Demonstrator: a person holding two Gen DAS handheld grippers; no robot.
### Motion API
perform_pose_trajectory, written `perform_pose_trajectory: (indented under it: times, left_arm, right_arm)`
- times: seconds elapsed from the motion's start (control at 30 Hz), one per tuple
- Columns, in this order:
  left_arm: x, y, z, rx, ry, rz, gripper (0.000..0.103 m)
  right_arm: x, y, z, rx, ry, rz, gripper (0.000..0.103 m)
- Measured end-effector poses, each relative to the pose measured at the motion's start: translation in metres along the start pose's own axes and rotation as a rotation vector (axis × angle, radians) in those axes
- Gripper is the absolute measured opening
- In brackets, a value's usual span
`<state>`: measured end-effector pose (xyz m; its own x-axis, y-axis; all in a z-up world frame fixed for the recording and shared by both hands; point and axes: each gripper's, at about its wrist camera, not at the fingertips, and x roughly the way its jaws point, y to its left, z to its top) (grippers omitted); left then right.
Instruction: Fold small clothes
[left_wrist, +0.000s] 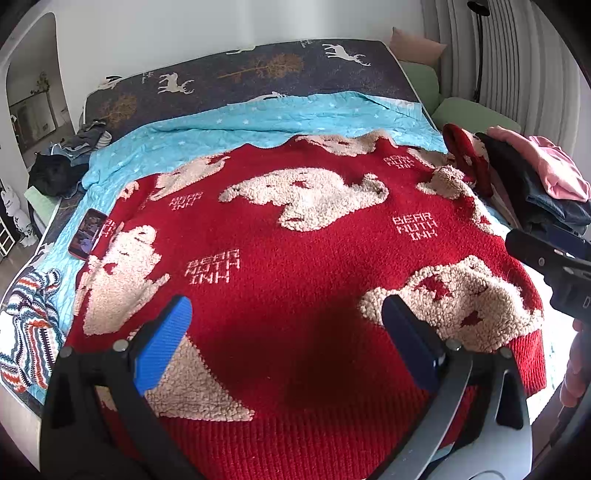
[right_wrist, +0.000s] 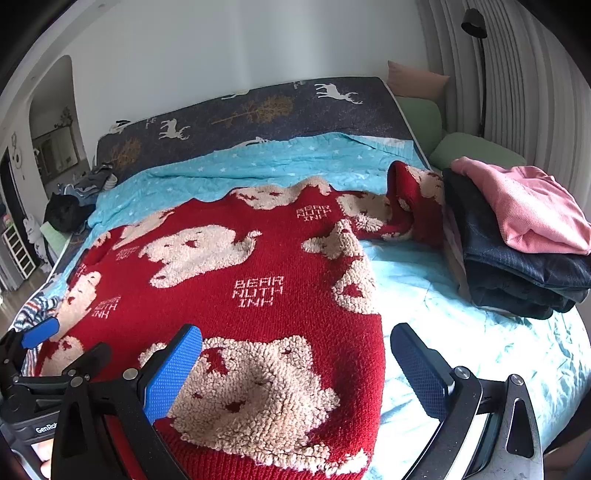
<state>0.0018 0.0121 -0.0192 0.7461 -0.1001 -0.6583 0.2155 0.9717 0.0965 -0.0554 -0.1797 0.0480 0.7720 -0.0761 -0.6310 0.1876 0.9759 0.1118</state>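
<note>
Red chunky-knit sweater with cream bouclé bear patches and white lettering (left_wrist: 295, 236) lies spread flat on the pale blue quilted bedspread (left_wrist: 229, 122), filling the middle of both wrist views; its ribbed hem sits at 6 o'clock, nearest you, and one sleeve (right_wrist: 406, 199) is bunched up at about 1 o'clock in the right wrist view, just beside the stack of folded dark and pink garments (right_wrist: 524, 251). Your left gripper (left_wrist: 286, 328) hovers over the hem region with its blue-padded fingers spread wide and nothing between them; your right gripper (right_wrist: 295, 373) is likewise spread, straddling the sweater's right side edge near the hem, one finger over the knit, the other over bare bedspread. Judged from its thick yarn and looped pile, the sweater is soft, limp and fairly heavy for a small garment: it should drape and sag when lifted, and the pile should give the pads good grip rather than slip. Take hold at the ribbed hem and along the side edge, where the knit is denser and a single layer can be pinched; avoid snagging the loops. A dark smartphone (left_wrist: 86, 232) lies at 9 o'clock, touching the sweater's left edge, and may be dragged along. A striped crochet item (left_wrist: 29, 325) rests at 8 o'clock.
</note>
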Motion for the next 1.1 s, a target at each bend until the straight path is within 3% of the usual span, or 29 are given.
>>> perform_pose_trajectory:
  times: [1.1]
  left_arm:
    - [0.0012, 0.0038, -0.0053, 0.006, -0.004, 0.002, 0.102]
  right_arm:
    - [0.0013, 0.0019, -0.0027, -0.014, -0.012, -0.017, 0.103]
